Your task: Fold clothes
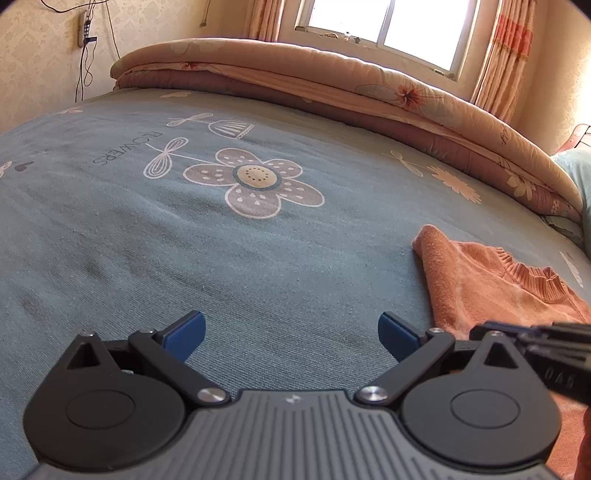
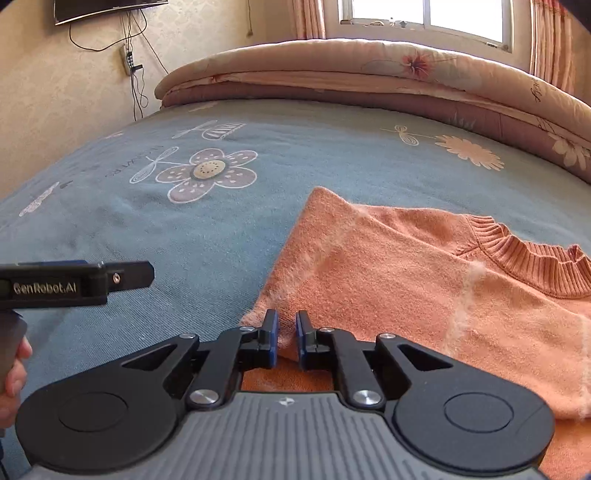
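An orange knit sweater (image 2: pixel 399 273) with a ribbed collar (image 2: pixel 532 266) lies flat on the blue-green flowered bedsheet (image 2: pixel 207 236). My right gripper (image 2: pixel 287 334) is at the sweater's near left edge, its blue pads almost together and pinching a fold of the fabric. In the left wrist view the sweater (image 1: pixel 476 284) is at the right, with the right gripper (image 1: pixel 480 330) reaching in over it from the right edge. My left gripper (image 1: pixel 291 328) stands wide open over bare sheet to the left of the sweater, with nothing between its fingers. In the right wrist view the left gripper (image 2: pixel 147 275) shows side-on.
A folded peach quilt (image 1: pixel 332 81) runs along the far side of the bed under a window (image 1: pixel 384 22) with curtains. A power strip with cables (image 1: pixel 85 29) hangs on the left wall. A person's hand (image 2: pixel 13 373) is at the left edge.
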`<state>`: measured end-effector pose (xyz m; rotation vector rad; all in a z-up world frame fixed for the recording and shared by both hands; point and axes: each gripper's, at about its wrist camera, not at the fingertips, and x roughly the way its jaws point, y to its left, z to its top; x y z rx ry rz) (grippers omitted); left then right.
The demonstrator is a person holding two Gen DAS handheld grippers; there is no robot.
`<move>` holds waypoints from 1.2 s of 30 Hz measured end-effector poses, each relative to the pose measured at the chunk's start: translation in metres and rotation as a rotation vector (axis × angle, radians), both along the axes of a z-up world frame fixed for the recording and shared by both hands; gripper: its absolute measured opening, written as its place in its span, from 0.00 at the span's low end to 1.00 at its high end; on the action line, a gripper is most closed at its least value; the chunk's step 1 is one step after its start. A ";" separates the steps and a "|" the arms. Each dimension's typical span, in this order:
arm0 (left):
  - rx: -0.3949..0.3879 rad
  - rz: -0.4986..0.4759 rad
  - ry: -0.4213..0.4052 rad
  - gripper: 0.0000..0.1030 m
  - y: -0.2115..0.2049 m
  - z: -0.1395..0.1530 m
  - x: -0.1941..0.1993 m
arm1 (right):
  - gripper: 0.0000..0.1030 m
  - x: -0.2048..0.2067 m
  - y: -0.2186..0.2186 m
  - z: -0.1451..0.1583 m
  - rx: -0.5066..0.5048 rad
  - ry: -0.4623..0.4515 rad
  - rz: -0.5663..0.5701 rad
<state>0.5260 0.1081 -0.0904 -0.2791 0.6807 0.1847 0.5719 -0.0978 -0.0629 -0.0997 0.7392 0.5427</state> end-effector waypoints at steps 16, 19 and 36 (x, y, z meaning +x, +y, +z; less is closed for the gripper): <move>-0.006 -0.012 0.029 0.96 -0.001 -0.007 0.004 | 0.12 0.102 0.025 -0.021 0.044 0.025 -0.127; -0.013 -0.013 0.022 0.96 0.000 -0.006 0.003 | 0.13 0.100 0.020 -0.010 0.085 0.027 -0.128; -0.026 -0.001 0.026 0.96 0.003 -0.007 0.003 | 0.19 0.121 0.022 0.000 0.208 0.046 -0.166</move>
